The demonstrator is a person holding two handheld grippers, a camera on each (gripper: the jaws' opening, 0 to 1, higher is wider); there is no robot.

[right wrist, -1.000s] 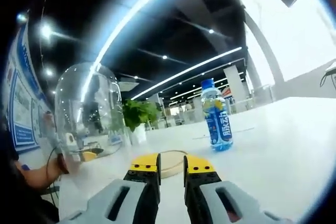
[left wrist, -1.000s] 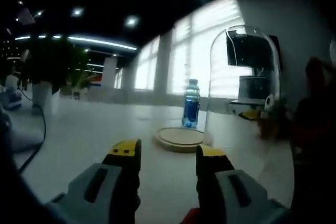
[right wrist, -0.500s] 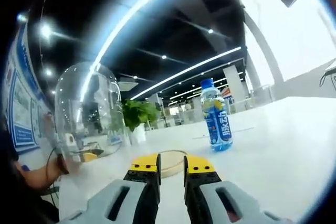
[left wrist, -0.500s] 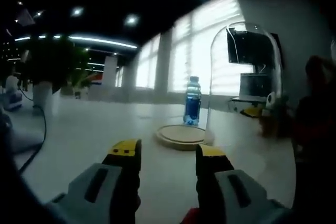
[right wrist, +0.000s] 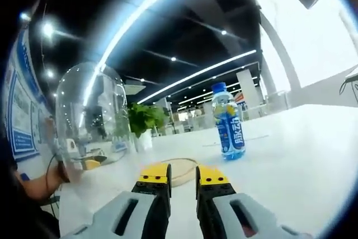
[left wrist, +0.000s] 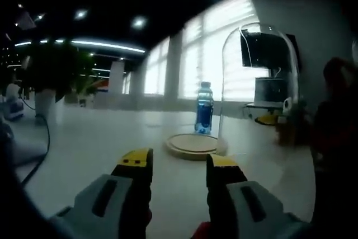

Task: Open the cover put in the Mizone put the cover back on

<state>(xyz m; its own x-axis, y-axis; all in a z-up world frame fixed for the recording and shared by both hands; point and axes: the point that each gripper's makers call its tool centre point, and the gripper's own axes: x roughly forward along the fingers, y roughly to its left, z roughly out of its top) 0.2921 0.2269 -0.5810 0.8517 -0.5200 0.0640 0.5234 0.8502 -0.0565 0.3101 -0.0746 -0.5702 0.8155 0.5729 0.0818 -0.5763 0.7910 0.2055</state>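
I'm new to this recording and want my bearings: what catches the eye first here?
The clear glass dome cover stands off its round wooden base, just beside it on the white table. A blue Mizone bottle stands upright on the table beyond the base. Neither the left gripper nor the right gripper holds anything.

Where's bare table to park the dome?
Bare white tabletop right of the blue Mizone bottle, and between the round wooden base and the left gripper. Crowded where the clear glass dome stands beside the base.

Open office: strip lights point(right wrist: 196, 75), potted plant point(right wrist: 142, 120).
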